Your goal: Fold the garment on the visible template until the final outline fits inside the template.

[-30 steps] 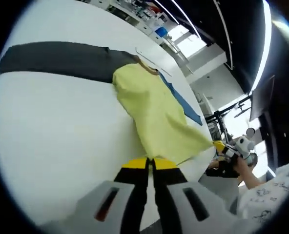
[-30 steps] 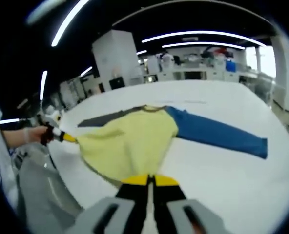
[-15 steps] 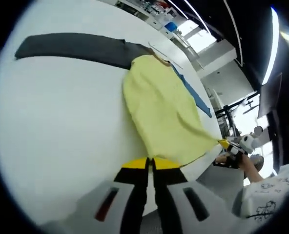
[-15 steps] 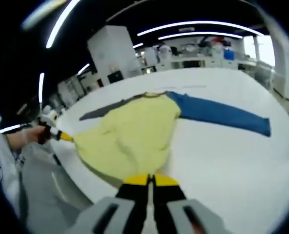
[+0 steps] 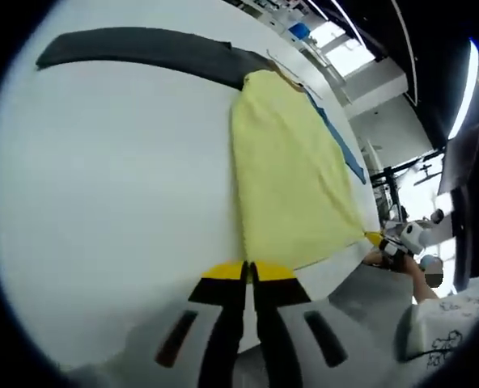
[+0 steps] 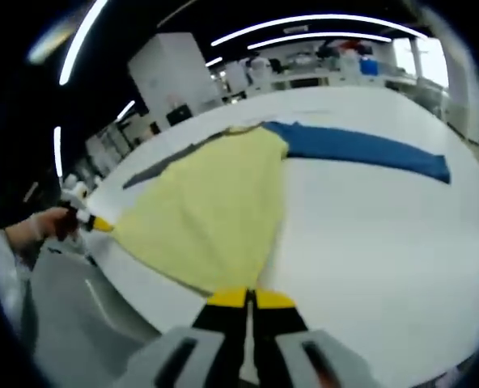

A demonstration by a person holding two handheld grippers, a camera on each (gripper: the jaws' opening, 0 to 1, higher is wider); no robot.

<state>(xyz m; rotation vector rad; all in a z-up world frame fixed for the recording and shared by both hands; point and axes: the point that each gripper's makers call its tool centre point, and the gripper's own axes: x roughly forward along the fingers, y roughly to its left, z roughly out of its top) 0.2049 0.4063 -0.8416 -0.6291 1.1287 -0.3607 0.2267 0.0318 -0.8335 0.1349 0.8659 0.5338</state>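
Two grippers each pinch a hem corner of the garment point(image 6: 215, 210), which lies on the white table point(image 6: 369, 242) with its hem drawn out at the near edge. In the left gripper view the left gripper point(image 5: 248, 271) has its jaws closed together with the yellow cloth running straight into them, so it appears clamped on one hem corner; the right gripper point(image 5: 385, 242) shows far off at the other corner, held by a hand point(image 5: 409, 267). In the right gripper view the right gripper's jaws are likewise closed on the hem, and the left gripper point(image 6: 94, 222) holds the opposite corner just off the table edge. Held apart like this, the hem is taut between the two, likely to flatten the yellow body point(image 5: 292, 174) before a fold. The grey sleeve point(image 5: 134, 50) stretches toward one far side of the table, the blue sleeve point(image 6: 361, 149) toward the other, both flat and unfolded. I cannot make out a template outline with any certainty. Judging from this, folding has hardly begun: the sleeves and body remain fully spread out.
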